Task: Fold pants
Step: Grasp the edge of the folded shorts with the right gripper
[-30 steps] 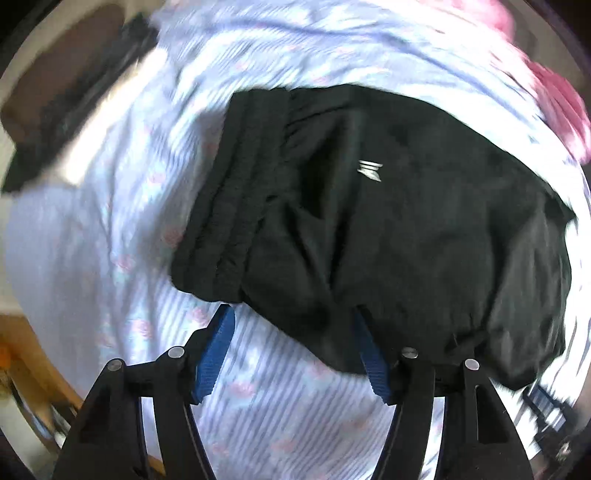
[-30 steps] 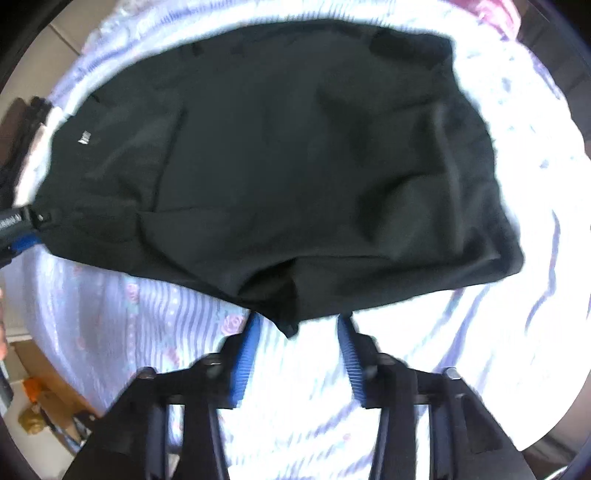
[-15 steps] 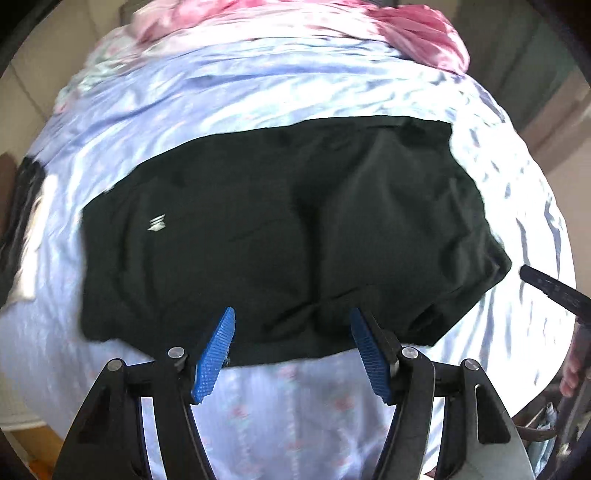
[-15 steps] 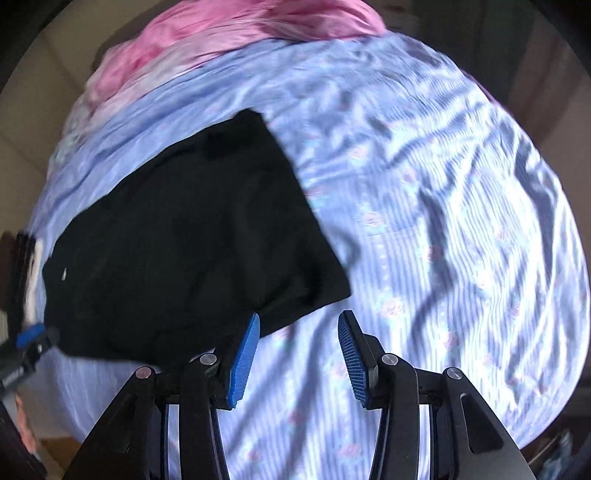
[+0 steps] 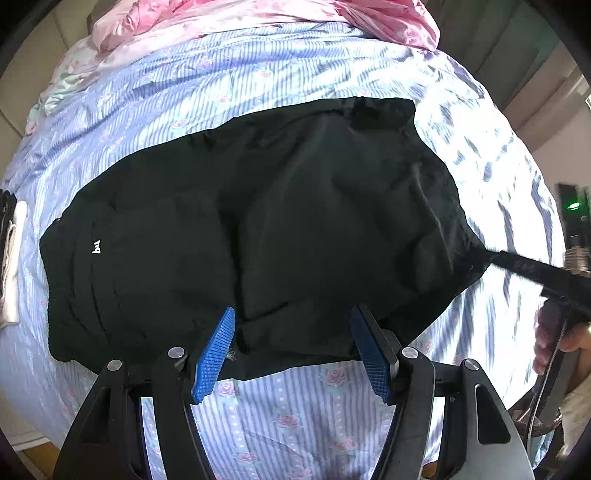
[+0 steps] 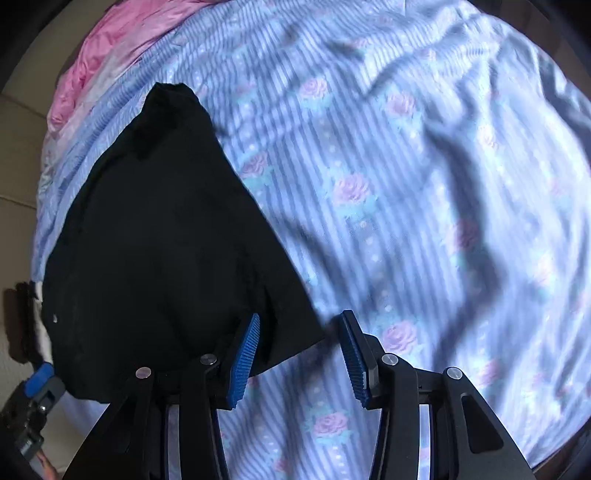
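The black pants lie folded into a wide block on the blue striped bedsheet, with a small white logo near their left end. My left gripper hangs open over the middle of their near edge, pads apart and pressing nothing. In the right wrist view the pants fill the left side, and their near right corner reaches in between the blue fingers of my right gripper, which is open. The right gripper's finger also shows at that corner in the left wrist view. The left gripper is partly seen at the lower left.
A pink quilt is bunched along the far side of the bed. A white and dark cloth item lies at the left edge. A hand holds the right tool. Wrinkled sheet spreads to the right of the pants.
Both views have swung and rolled. The left gripper slid from the waistband end to the middle of the near edge. The right gripper moved along to the pants' right corner. Neither took hold of anything.
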The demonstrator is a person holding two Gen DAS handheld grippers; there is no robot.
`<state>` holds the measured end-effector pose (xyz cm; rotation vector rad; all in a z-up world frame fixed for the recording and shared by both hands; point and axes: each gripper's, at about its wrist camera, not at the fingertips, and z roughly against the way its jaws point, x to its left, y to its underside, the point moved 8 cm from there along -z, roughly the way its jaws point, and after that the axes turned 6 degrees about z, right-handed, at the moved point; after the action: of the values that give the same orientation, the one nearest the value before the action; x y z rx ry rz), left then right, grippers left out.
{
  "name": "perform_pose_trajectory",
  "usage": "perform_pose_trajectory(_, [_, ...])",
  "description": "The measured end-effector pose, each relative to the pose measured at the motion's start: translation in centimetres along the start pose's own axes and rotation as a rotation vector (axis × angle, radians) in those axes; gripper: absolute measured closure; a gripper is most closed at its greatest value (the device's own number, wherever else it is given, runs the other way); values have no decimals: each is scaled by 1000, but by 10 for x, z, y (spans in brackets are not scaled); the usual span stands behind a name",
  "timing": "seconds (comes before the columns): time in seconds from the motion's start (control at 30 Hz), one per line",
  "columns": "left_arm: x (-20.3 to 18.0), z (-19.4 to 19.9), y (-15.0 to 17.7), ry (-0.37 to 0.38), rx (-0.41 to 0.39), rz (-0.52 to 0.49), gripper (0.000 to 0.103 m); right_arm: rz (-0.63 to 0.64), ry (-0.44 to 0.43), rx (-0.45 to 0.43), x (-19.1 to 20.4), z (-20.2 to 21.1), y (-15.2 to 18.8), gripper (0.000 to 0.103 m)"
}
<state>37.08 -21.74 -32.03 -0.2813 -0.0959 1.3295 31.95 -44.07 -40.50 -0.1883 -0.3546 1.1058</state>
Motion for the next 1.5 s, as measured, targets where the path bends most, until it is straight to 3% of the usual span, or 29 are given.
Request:
perform_pose_trajectory(0.1, [1, 1, -5, 1, -14, 7, 39, 92, -18, -126, 20, 30, -28, 58])
perform_pose_trajectory(0.27, [4, -1, -24, -13, -47, 21, 39, 264, -110, -181, 72, 26, -94, 58])
perform_pose_trajectory(0.5, [22, 6, -74, -53, -138, 38, 39, 432, -104, -192, 119, -8, -159, 62])
perform_pose_trajectory(0.67, [31, 5, -82, -69, -153, 46, 39, 513, -46, -117, 123, -45, -176, 70])
perform_pose_trajectory(0.87, [29, -13, -70, -82, -109, 42, 39, 434, -21, -159, 107, -55, -206, 70])
perform_pose_trajectory(0.97, [26, -16, -67, -66, -101, 48, 39, 435, -34, -201, 106, -39, -205, 70])
perform_pose_trajectory(1.03, [24, -15, -67, -56, -103, 51, 39, 424, -115, -183, 103, -30, -194, 68])
perform_pose_trajectory(1.2, [23, -14, -74, -59, -116, 46, 39, 416, -243, -86, 82, -25, -147, 68])
perform_pose_trajectory(1.4, [12, -22, -76, -63, -106, 11, 39, 342, -287, 16, 49, -39, -100, 68])
perform_pose_trajectory(1.47, [8, -25, -75, -60, -100, 4, 39, 326, -292, 21, 43, -41, -92, 63])
perform_pose_trajectory(1.5, [6, -27, -75, -57, -97, 2, 39, 315, -302, 19, 42, -42, -89, 53])
